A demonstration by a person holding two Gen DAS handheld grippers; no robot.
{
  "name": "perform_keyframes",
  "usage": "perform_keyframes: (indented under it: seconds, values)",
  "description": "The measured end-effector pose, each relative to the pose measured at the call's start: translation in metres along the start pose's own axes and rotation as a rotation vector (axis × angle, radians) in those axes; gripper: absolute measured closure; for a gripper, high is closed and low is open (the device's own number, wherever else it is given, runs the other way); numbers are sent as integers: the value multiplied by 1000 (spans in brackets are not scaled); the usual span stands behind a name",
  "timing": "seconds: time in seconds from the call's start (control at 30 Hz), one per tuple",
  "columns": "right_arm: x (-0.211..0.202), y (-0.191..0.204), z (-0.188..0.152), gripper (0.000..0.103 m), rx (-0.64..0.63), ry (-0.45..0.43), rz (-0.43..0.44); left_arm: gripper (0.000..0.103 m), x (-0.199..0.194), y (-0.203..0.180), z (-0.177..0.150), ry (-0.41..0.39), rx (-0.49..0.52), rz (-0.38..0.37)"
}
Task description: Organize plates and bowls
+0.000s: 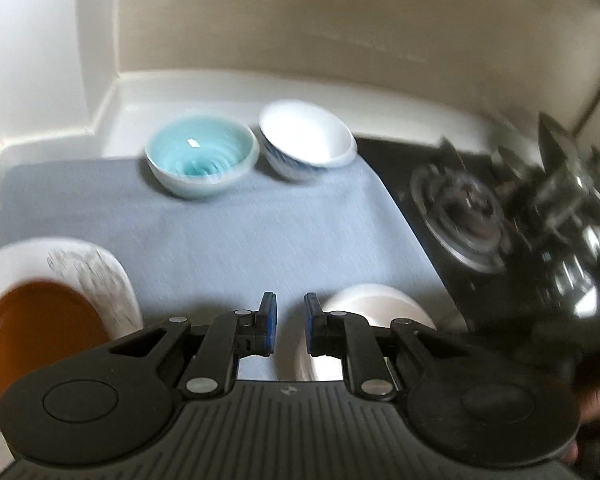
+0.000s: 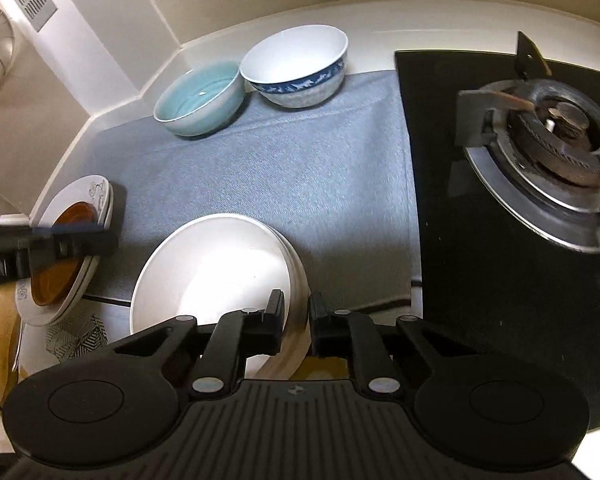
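Right wrist view: the right gripper (image 2: pixel 297 322) has its jaws clamped on the near rim of the white plate (image 2: pixel 204 272), which sits atop a second plate on the grey mat (image 2: pixel 284 168). Beyond the jaws, at the mat's far edge, the teal bowl (image 2: pixel 200 98) and the blue-patterned bowl (image 2: pixel 296 66) stand upright, just beside each other. The gas burner (image 2: pixel 548 136) lies to the right.

Left wrist view: the left gripper (image 1: pixel 290 324) has its jaws slightly apart, holding nothing, above the mat. The white plate (image 1: pixel 374 308) lies just right of the jaws. The brown plate (image 1: pixel 36 332) rests on a patterned plate (image 1: pixel 96 272) to the left. This view is motion-blurred.
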State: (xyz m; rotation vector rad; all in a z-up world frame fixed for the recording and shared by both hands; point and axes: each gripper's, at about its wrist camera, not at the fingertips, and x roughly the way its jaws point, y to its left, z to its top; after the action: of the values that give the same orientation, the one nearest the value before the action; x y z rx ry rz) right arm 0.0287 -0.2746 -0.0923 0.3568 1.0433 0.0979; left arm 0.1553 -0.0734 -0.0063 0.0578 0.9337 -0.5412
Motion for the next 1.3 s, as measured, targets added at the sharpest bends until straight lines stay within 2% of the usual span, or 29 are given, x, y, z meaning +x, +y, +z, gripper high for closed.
perform_keyframes:
  seconds: [0.13,0.27,0.43,0.67,0.9,1.0,1.3]
  values:
    - [-5,7,-8,88,35,9,-43,74,10,33,29,-55,-93,53]
    - [-18,11,-18,86,95,-27,-94,71,34,67,59,-102,-181,100]
    - [-41,15,-33,81,160,-99,-150,71,73,93,85,-103,-255,131]
    - [-65,19,-45,81,229,-181,-198,71,111,99,92,-40,-267,161]
    - [-67,22,-48,81,254,-182,-224,71,127,97,92,-3,-253,156]
    - [-66,23,-45,81,258,-180,-225,80,133,100,93,5,-248,155]
    - [-55,29,-28,81,225,-174,-202,80,128,102,91,15,-228,154]
